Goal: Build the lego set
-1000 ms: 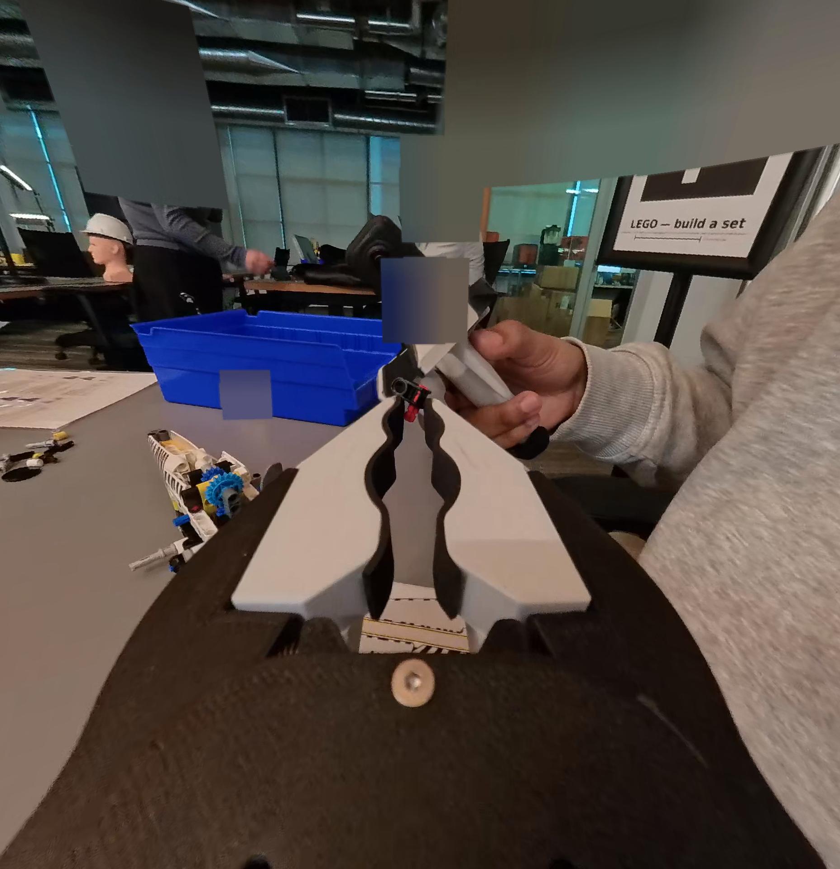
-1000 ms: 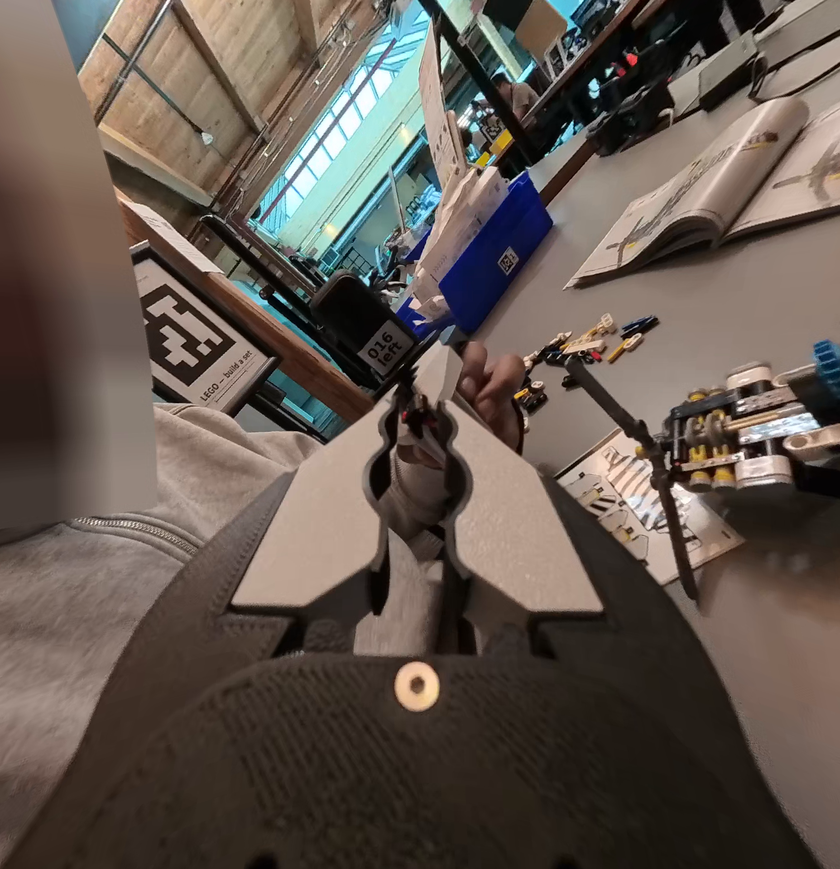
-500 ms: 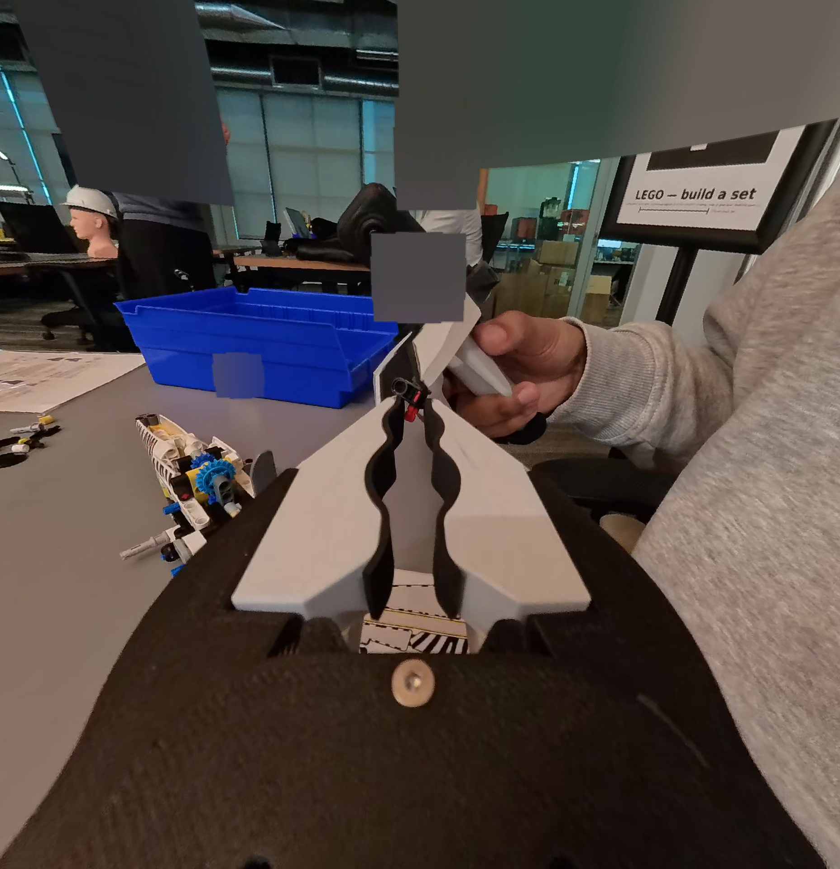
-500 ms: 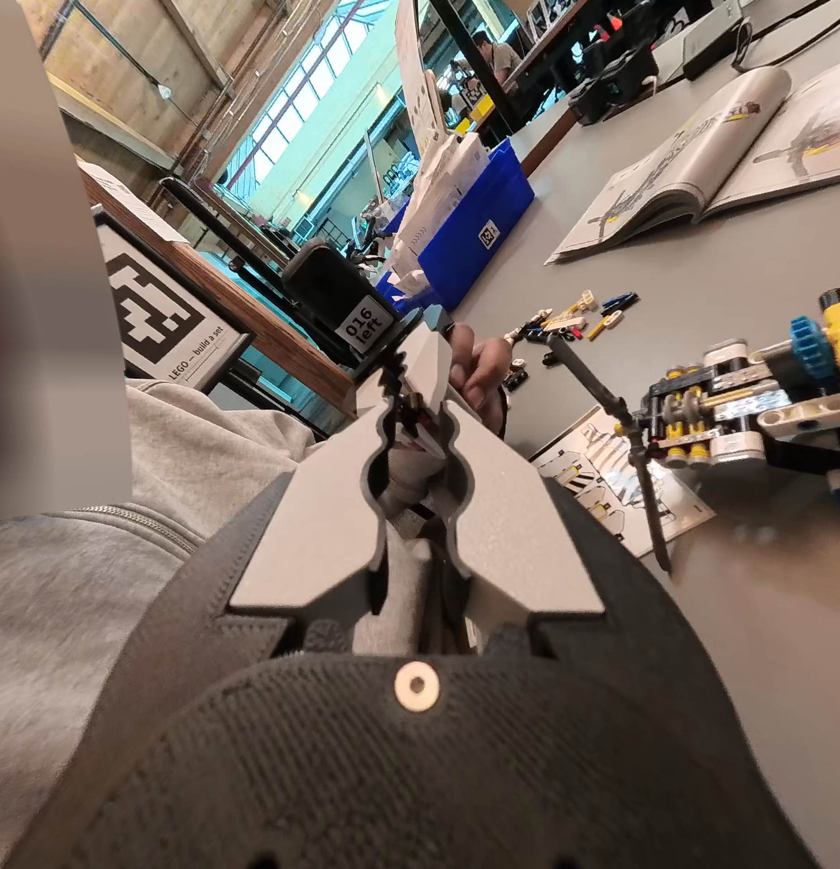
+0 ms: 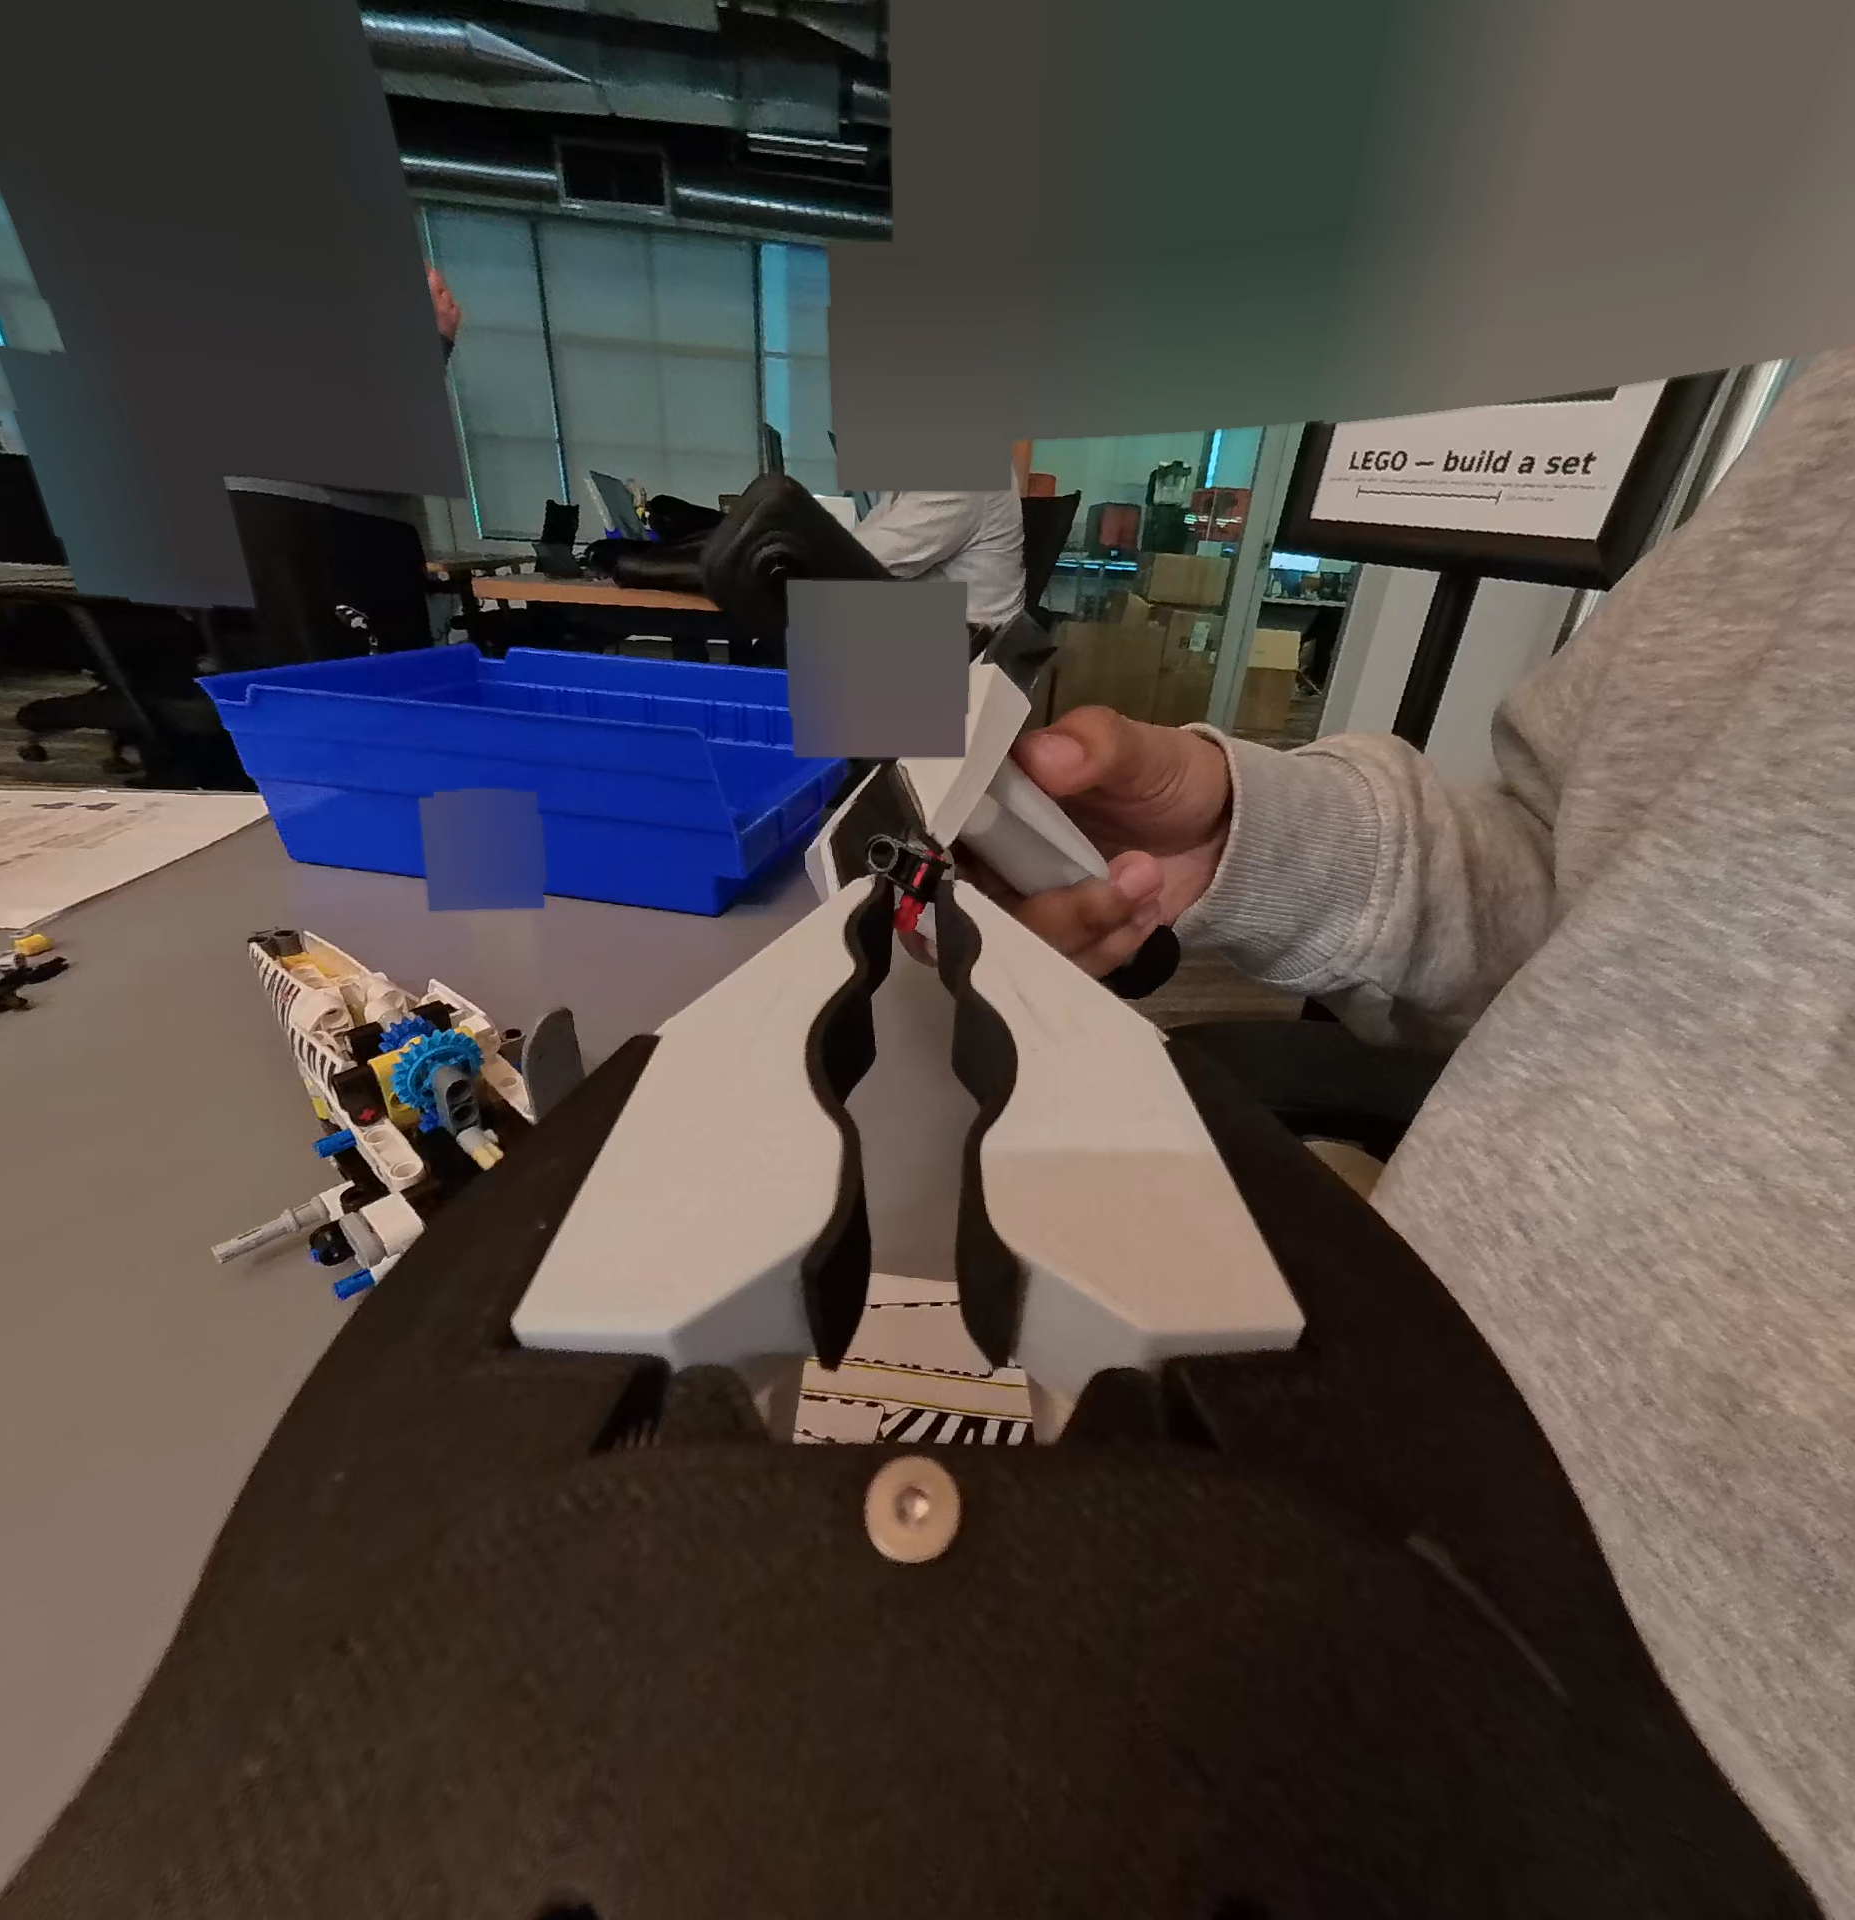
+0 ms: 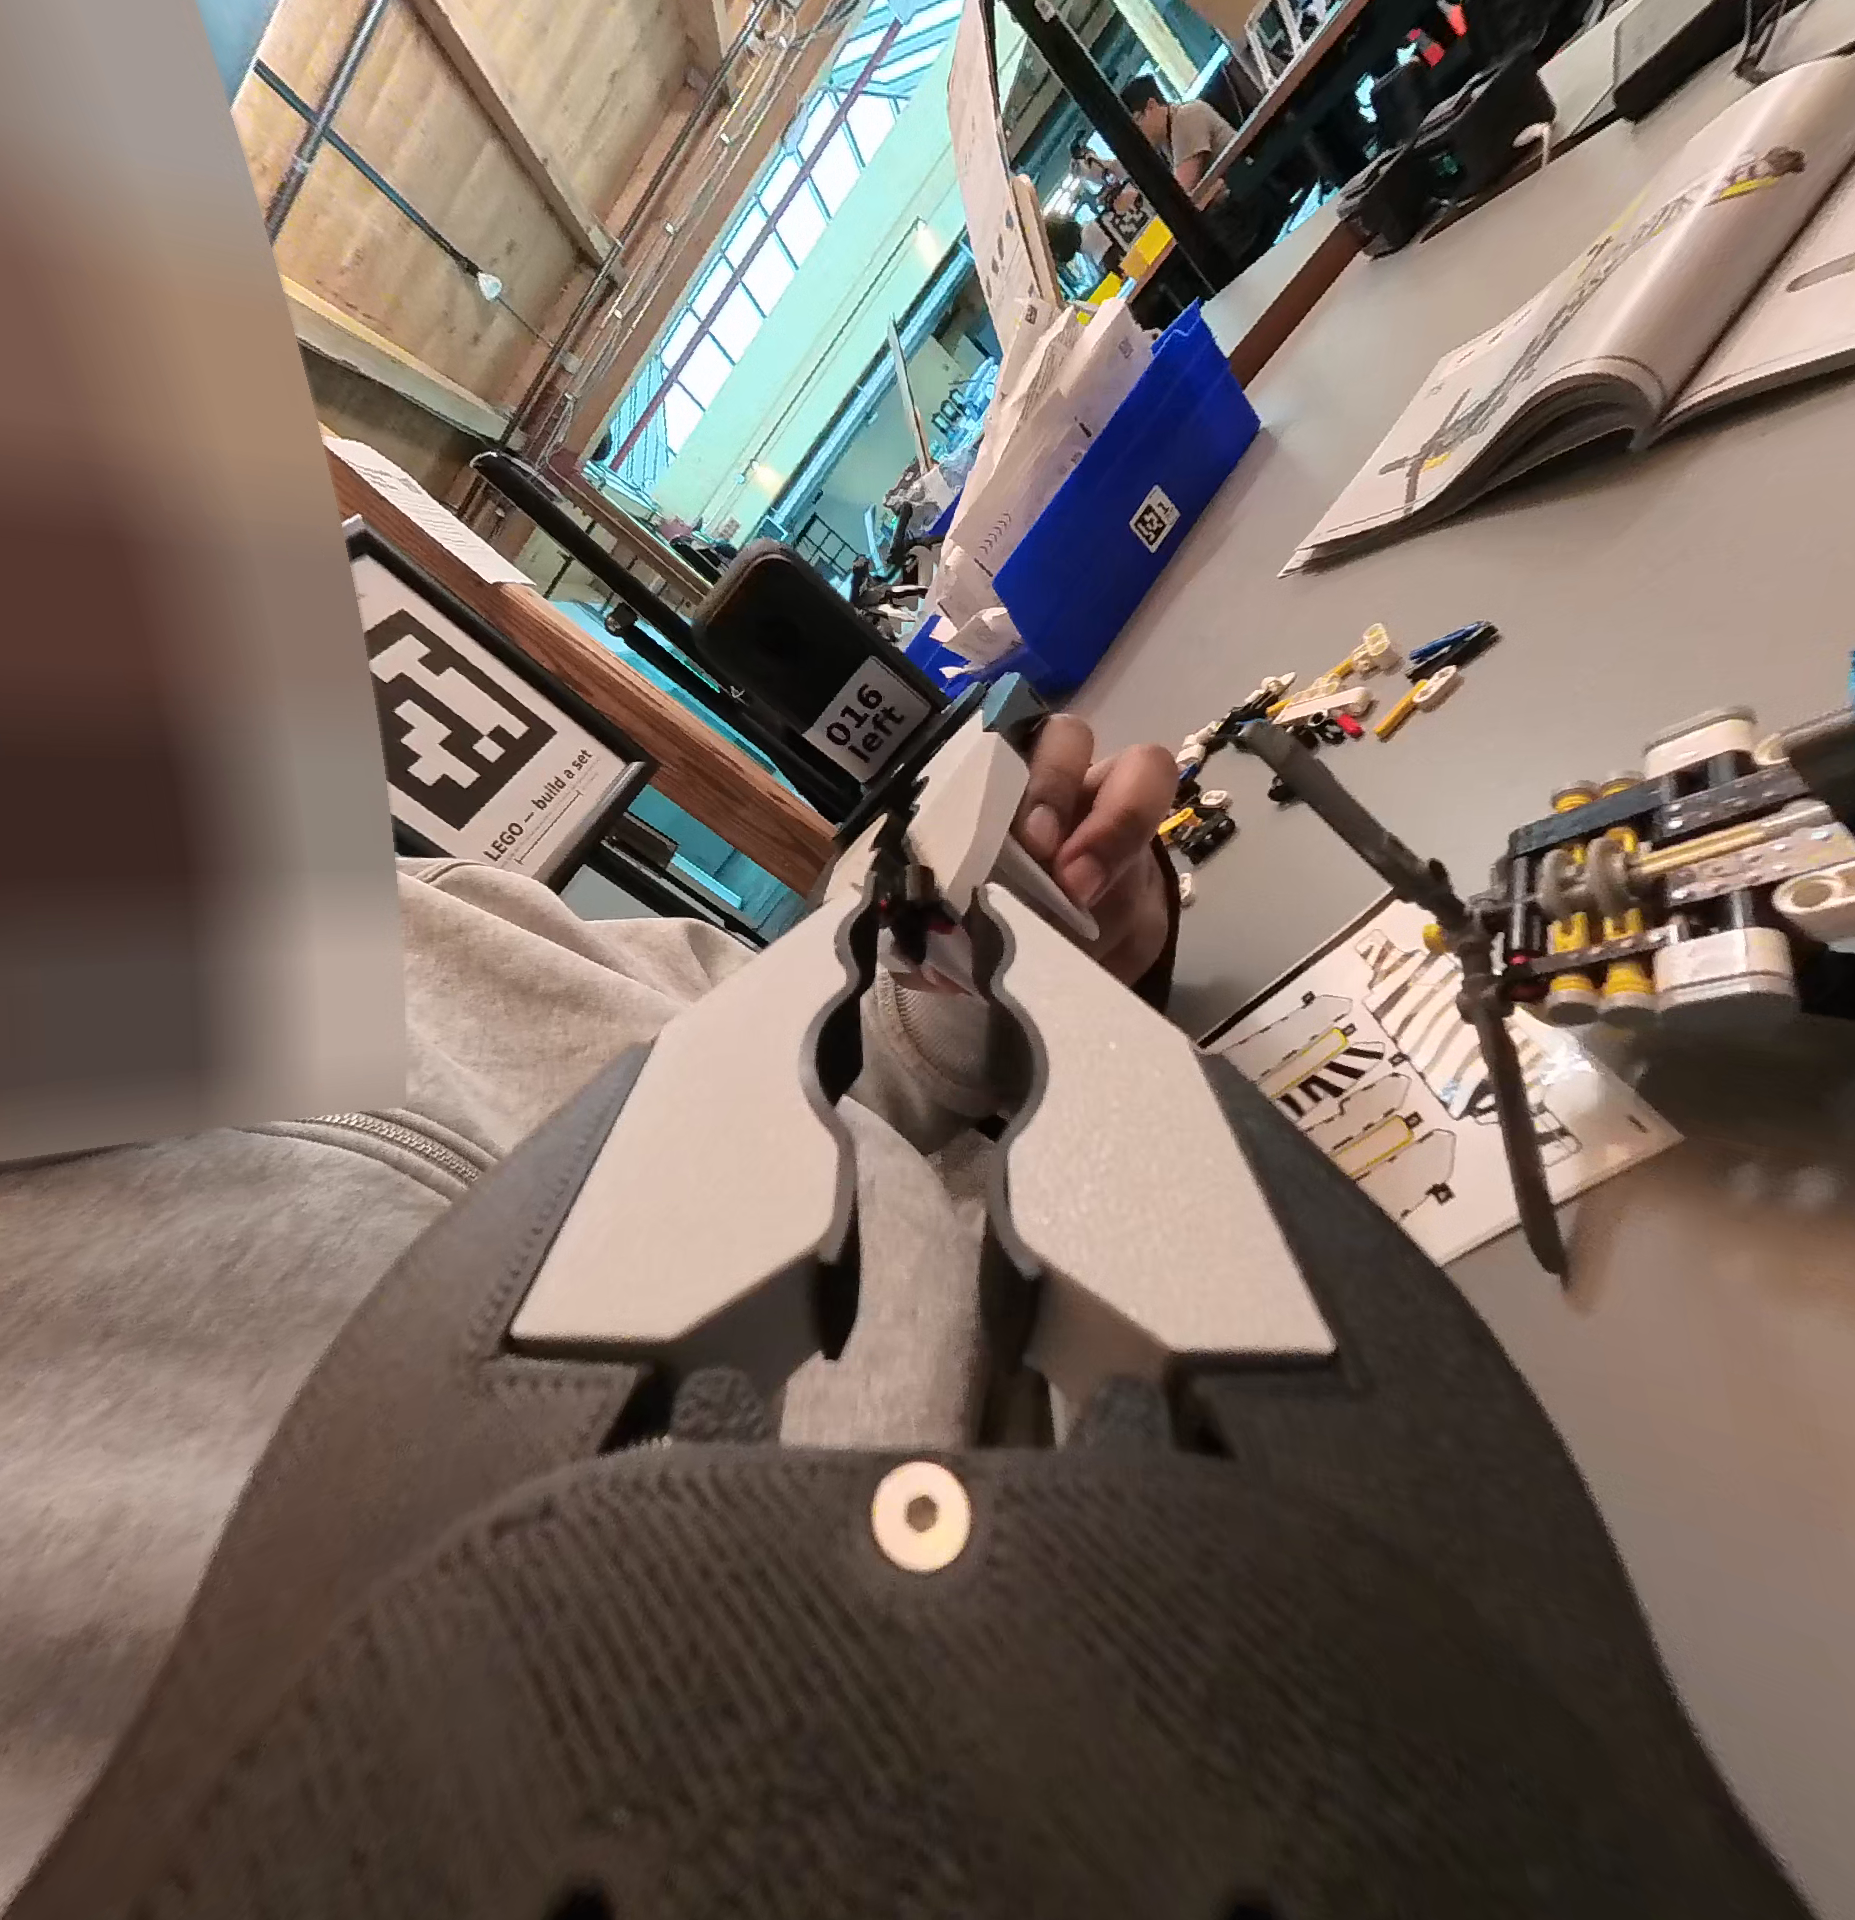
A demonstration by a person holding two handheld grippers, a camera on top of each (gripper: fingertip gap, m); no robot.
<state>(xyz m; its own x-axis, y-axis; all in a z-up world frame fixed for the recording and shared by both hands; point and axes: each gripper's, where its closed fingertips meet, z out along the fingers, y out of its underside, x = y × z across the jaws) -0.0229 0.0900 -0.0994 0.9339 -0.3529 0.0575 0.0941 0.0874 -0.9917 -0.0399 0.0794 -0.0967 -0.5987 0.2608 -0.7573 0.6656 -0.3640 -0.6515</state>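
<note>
My left gripper [image 5: 907, 883] is shut on a small black-and-red lego piece [image 5: 905, 871], held in the air above the table edge. My right gripper [image 6: 923, 902] meets it tip to tip and pinches the same small piece [image 6: 907, 906]; its white fingers [image 5: 990, 732] and the hand holding it [image 5: 1120, 810] show opposite in the left wrist view. The partly built white, yellow and blue lego model [image 5: 383, 1070] lies on the grey table to the left. In the right wrist view the model [image 6: 1671, 883] has a long black blade [image 6: 1370, 842] sticking out.
A blue bin [image 5: 507, 748] stands at the back of the table, and also shows in the right wrist view [image 6: 1110, 488]. A sticker sheet [image 6: 1401, 1081] lies near the model. Loose small pieces [image 6: 1318, 696] and an open instruction book [image 6: 1629, 260] lie farther off. A grey sleeve [image 5: 1629, 1039] fills the right. Both grippers' tips are close together, under 4 cm apart. About 8 cm separates my right fingertips from the long black blade [image 6: 1370, 842].
Both grippers stay tip to tip on the small piece. They have shifted slightly together, so the model and bin sit a little differently in both views.
</note>
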